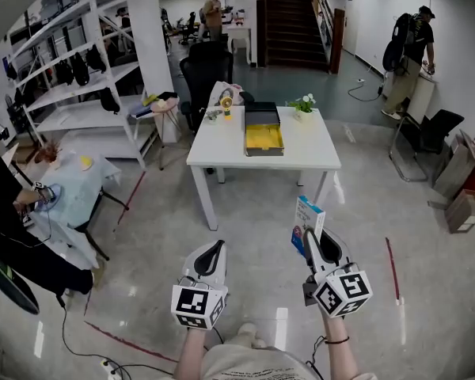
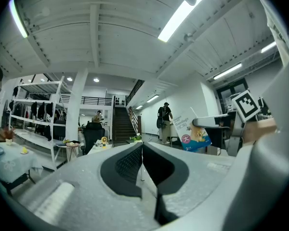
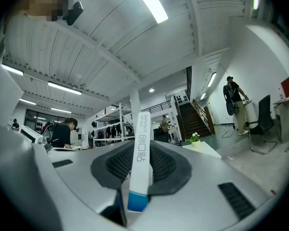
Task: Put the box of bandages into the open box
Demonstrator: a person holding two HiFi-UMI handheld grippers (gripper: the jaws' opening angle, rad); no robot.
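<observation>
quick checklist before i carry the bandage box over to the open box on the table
1. Grip: ok. The right gripper has its jaws pressed on both faces of the box of bandages, which stands upright.
2. Spare gripper: ok. The left gripper has its jaws together with nothing between them.
3. Target open: ok. The open box sits on the white table with its lid back.
4. Room inside it: cannot tell. Only a yellow inside shows from here.
5. Within reach: not ok. The table stands across the floor ahead, so step closer first.
6. Path: ok. Nothing shows on the floor between.
</observation>
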